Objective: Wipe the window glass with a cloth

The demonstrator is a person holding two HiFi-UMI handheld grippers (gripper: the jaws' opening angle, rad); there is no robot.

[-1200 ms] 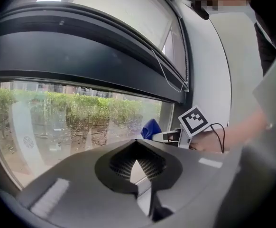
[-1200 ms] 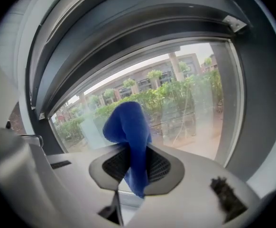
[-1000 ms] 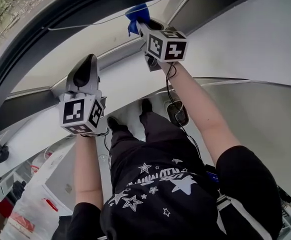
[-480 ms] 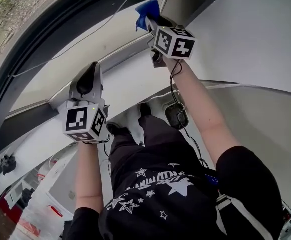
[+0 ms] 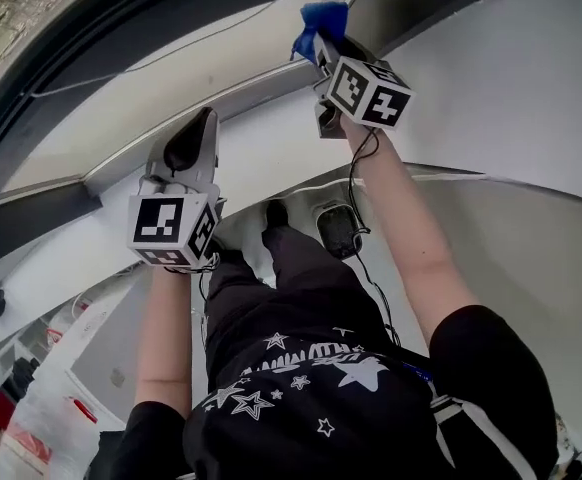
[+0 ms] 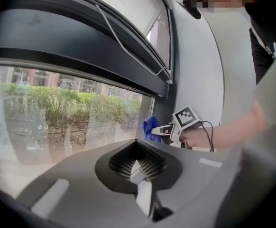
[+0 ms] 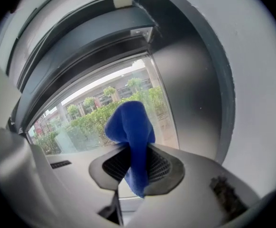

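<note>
**Blue cloth up at the corner of the pane**

The right hand-held gripper [image 7: 137,167] is clenched on the blue cloth [image 7: 130,127]. The fabric is pinched between its jaws, bunched above them, with a short tail hanging below. The arm is stretched out, and the cloth sits right up by the window glass [image 7: 100,113], close to the dark window frame [image 7: 195,94] at the pane's right edge. Whether fabric actually meets glass cannot be told from these views.

Over on the other side, the left hand-held gripper [image 6: 137,169] has its jaws closed together with nothing between them. It points at the same pane, lower down and well apart from the cloth. Its own view looks across at the right one, with the blue bunch poking out just beside the frame's upright.

Through the glass, a green hedge [image 6: 81,108] runs along with buildings behind it. A thin white cord [image 6: 128,46] trails along the dark upper frame. In the head view, the person's black top with white stars [image 5: 311,378] fills the bottom of the picture.
</note>
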